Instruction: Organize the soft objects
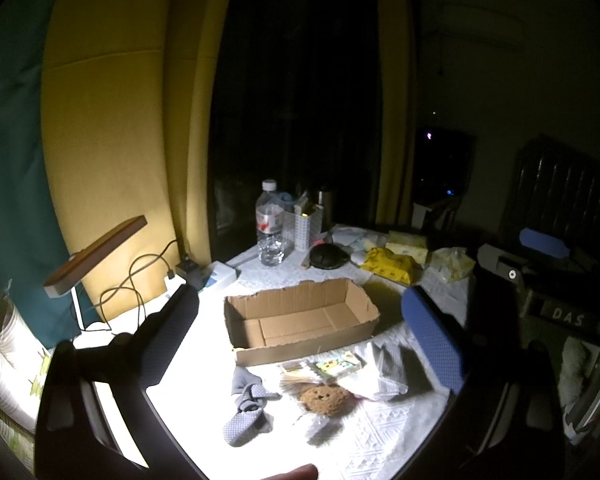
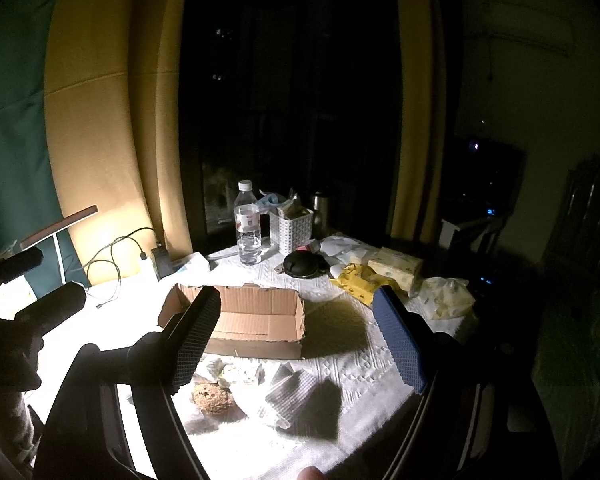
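Cardboard box (image 1: 300, 320) sits open-topped at table centre, w/ nothing visible inside. Soft items lie just in front: folded white cloth (image 1: 384, 372), grey socks (image 1: 246, 408), brown plush (image 1: 324, 398). Left gripper (image 1: 312, 336) & right gripper (image 2: 296, 340): fingers apart, holding nothing. Pinch each item mid-body, lower fully into box before release.

A dark window (image 1: 296, 100) between yellow curtains (image 1: 112, 152); a desk lamp (image 1: 96, 256) lights the white-clothed table (image 2: 340, 364).

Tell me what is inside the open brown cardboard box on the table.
The open brown cardboard box shows only its bare floor and flaps. The strip behind its near wall is hidden in both views.
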Demonstrator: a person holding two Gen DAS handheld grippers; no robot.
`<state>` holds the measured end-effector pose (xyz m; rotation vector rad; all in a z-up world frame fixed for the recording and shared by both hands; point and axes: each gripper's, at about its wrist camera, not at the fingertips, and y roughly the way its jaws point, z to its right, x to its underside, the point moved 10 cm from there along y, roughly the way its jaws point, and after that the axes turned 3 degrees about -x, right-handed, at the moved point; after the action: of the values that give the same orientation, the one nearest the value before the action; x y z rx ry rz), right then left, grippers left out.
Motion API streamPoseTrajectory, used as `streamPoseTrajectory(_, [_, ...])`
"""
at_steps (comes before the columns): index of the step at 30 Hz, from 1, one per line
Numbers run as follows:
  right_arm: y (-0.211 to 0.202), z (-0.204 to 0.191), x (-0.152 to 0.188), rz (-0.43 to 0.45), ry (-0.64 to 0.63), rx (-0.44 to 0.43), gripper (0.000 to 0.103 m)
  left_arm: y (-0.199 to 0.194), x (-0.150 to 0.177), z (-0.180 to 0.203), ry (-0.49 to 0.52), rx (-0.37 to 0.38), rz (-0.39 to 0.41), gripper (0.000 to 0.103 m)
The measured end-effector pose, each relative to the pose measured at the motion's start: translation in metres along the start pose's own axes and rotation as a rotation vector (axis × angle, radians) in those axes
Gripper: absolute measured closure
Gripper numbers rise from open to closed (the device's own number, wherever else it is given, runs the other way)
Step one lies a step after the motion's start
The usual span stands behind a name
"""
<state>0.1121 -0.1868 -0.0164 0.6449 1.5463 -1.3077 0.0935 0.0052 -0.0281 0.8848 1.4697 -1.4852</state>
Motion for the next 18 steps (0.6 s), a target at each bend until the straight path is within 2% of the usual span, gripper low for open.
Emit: streamPoseTrajectory(18, [0.0039, -0.0008, 0.0011, -0.006, -0.001, -0.002, 0.022, 0.0006, -0.0038, -0.0017, 0.004, -0.016, 0.014, 0.000])
